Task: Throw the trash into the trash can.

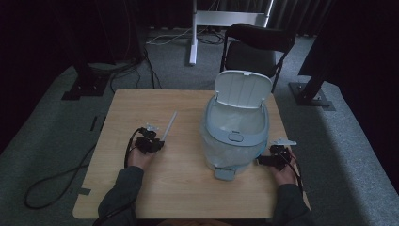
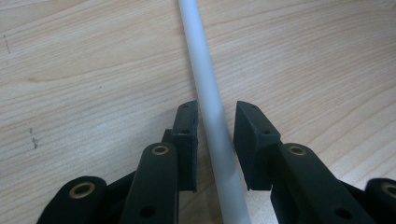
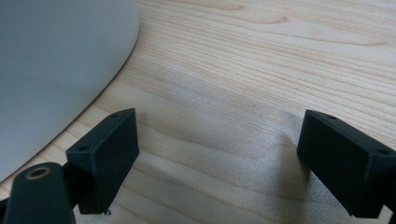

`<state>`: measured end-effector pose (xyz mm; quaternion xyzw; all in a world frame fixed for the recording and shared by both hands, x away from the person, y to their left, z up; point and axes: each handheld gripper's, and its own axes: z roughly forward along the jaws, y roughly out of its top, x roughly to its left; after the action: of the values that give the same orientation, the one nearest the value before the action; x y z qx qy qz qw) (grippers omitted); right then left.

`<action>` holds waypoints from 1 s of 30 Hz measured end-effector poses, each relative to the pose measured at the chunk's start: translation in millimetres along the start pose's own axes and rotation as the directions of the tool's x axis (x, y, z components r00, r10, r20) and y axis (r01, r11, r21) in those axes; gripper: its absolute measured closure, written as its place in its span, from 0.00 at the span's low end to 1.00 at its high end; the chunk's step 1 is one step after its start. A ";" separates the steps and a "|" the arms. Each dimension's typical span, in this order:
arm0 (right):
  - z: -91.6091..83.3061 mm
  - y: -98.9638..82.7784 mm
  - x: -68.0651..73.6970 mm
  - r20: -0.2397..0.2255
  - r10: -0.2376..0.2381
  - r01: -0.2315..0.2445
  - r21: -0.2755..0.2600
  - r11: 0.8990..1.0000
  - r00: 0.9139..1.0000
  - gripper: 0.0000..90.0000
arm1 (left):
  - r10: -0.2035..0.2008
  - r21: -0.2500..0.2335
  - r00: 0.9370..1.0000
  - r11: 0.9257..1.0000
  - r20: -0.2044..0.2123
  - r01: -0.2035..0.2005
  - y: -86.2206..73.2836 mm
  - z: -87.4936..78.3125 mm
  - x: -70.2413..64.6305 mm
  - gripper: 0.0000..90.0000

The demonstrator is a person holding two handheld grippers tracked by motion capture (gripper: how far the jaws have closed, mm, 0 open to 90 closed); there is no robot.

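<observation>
A thin white rod lies on the wooden table, left of a pale blue bin whose white lid stands raised. My left gripper is at the rod's near end. In the left gripper view the rod runs between the two black jaws of the left gripper; one pad is close against it and a narrow gap remains at the other. My right gripper rests by the bin's right side, wide open with bare table between its jaws. The bin wall curves just to its left.
A clear liner shows inside the bin, and a grey foot pedal juts from its front. A black folding chair stands behind the table. Cables trail over the grey carpet at the left.
</observation>
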<state>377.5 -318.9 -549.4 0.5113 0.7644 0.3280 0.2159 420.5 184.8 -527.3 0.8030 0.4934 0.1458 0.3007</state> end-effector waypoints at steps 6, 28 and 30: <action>0.0 0.0 0.0 0.000 0.000 0.000 0.000 1.000 1.000 0.13 | -0.016 0.017 1.000 1.000 0.000 0.016 4.8 1.9 2.7 0.85; 0.0 0.0 0.0 0.000 0.000 0.000 0.000 1.000 1.000 0.13 | -0.020 -0.048 1.000 0.999 0.014 0.021 6.9 -14.2 7.8 0.88; 0.0 0.0 0.0 0.000 0.000 0.000 0.000 1.000 1.000 0.13 | -0.020 -0.069 0.999 0.997 0.025 0.022 7.5 -19.1 8.6 0.88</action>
<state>377.5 -318.9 -549.4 0.5112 0.7644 0.3281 0.2160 419.8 196.4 -508.3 0.7886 0.4928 0.1498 0.3359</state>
